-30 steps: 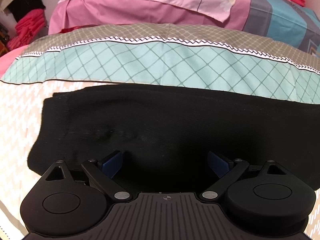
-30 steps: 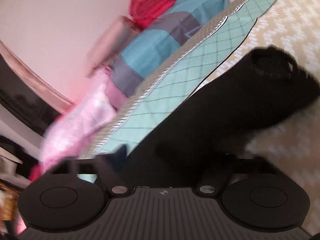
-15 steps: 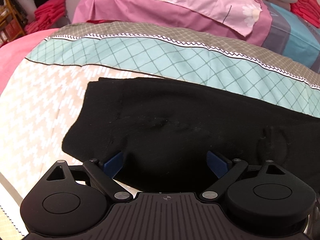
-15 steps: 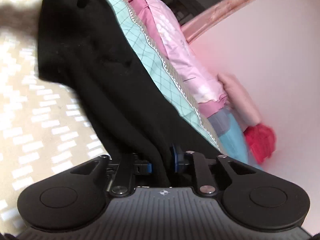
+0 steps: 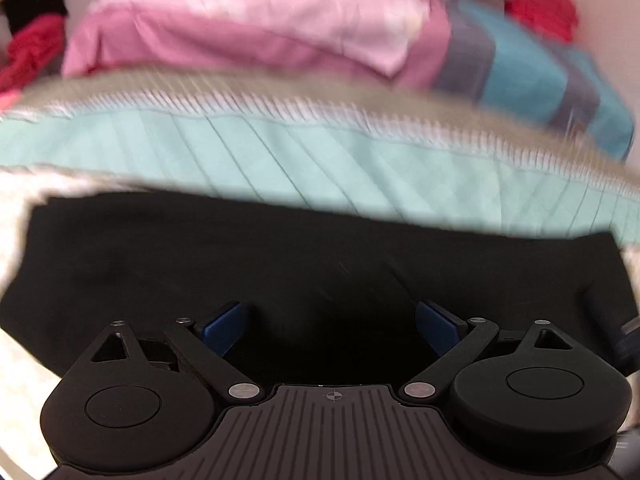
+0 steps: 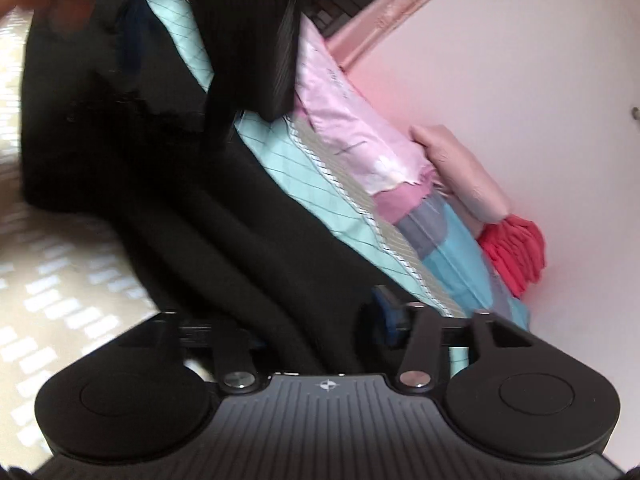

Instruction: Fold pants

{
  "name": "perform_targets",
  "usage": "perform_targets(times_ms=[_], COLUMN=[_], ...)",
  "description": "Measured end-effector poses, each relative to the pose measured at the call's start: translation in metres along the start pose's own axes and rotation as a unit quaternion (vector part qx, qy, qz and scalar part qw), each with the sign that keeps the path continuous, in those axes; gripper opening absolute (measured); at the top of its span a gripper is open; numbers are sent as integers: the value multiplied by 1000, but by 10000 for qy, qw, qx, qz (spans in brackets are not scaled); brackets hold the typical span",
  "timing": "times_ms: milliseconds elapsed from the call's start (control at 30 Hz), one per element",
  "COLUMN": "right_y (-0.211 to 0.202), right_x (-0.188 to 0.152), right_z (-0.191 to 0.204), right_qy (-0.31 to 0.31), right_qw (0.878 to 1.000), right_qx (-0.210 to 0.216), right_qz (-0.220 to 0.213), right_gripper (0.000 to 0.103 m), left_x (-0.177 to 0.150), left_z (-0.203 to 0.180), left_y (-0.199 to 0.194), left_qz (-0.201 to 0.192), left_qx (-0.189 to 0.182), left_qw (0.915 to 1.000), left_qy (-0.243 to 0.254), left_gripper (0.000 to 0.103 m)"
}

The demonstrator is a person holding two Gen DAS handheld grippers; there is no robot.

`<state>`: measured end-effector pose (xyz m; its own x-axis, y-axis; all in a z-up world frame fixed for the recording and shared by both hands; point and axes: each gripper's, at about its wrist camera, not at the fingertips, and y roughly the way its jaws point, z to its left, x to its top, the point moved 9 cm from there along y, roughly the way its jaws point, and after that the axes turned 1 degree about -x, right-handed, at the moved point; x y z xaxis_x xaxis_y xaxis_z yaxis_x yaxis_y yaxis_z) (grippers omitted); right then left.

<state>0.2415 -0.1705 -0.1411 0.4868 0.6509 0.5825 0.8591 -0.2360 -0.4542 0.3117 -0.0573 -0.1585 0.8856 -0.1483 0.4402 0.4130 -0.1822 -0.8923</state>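
The black pants (image 5: 304,252) lie flat across the bed in the left wrist view, which is motion-blurred. My left gripper (image 5: 330,322) is open, its blue pads (image 5: 222,326) spread wide just over the near edge of the pants, holding nothing. In the right wrist view my right gripper (image 6: 320,328) is shut on a bunched fold of the black pants (image 6: 224,248), which stretches up and away from the jaws. The left gripper's black body (image 6: 248,36) hangs over the cloth at the top of that view.
A teal diamond-pattern quilt with a grey border (image 5: 280,152) lies behind the pants. Pink bedding (image 5: 248,32), a blue-and-grey pillow (image 5: 532,64) and red clothes (image 5: 540,4) are stacked further back. The beige patterned bed sheet (image 6: 60,300) lies under the pants. A pink wall (image 6: 500,60) is on the right.
The right gripper has closed on the pants and carried the held end across towards the left gripper. The left gripper has moved in closer over the pants and stays open.
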Motion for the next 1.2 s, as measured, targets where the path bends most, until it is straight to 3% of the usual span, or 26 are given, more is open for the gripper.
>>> perform_targets(times_ms=[67, 167, 267, 300, 367, 433, 467, 533, 600, 667, 700, 800, 933, 1033, 1100, 1200], right_y=[-1, -15, -26, -27, -26, -22, -17, -12, 7, 14, 10, -7, -37, -66, -63, -37], right_x=[-7, -33, -72, -84, -87, -67, -54, -43, -65, -99, -103, -86, -83, -71, -54, -40], right_z=[-8, -35, -70, -80, -87, -73, -67, -68, -97, -115, -112, -96, -106, -121, -131, -132], right_qy=[-31, 238, 1135, 1551, 2111, 1516, 1001, 455, 969, 2250, 2357, 1231, 1537, 2301, 2746, 3358], right_qw=[10000, 9995, 9920, 9844, 9733, 9858, 9932, 9964, 9894, 9682, 9658, 9889, 9854, 9668, 9528, 9300], right_qx=[-7, -209, -419, -608, -537, -468, -517, -712, -987, -402, -279, -402, 396, 1103, 1298, 1493], right_qz=[39, 61, 348, 560, 724, 546, 297, -13, 450, 1020, 1041, 726, 611, 128, 21, 84], right_gripper=[64, 67, 75, 75, 73, 67, 67, 71, 75, 80, 80, 80, 82, 83, 80, 63], left_x=[-4, -5, -3, -4, -4, -4, -2, -4, -5, -6, -6, -4, -2, -1, 0, 0], left_z=[1, 5, 5, 6, 5, 3, 2, 2, 0, -4, -5, -6, -4, -4, -5, -6], left_y=[7, 8, 9, 9, 8, 9, 11, 8, 6, 6, 5, 6, 7, 8, 9, 9], left_qz=[-281, -227, -181, -193, -225, -257, -262, -278, -295, -272, -286, -293, -205, -180, -181, -168], left_qx=[248, 68, 70, 105, 155, 165, 171, 193, 223, 118, 159, 237, 183, 157, 160, 171], left_qw=[9993, 9997, 9998, 9998, 9996, 9995, 9995, 9994, 9992, 9994, 9992, 9988, 9991, 9990, 9989, 9989], left_qy=[-22, -79, -2, 5, -7, -5, -2, 39, 115, 185, 231, 324, 332, 371, 392, 408], left_gripper=[103, 103, 103, 103, 103, 103, 103, 103, 103, 103, 103, 103, 103, 103, 103, 103])
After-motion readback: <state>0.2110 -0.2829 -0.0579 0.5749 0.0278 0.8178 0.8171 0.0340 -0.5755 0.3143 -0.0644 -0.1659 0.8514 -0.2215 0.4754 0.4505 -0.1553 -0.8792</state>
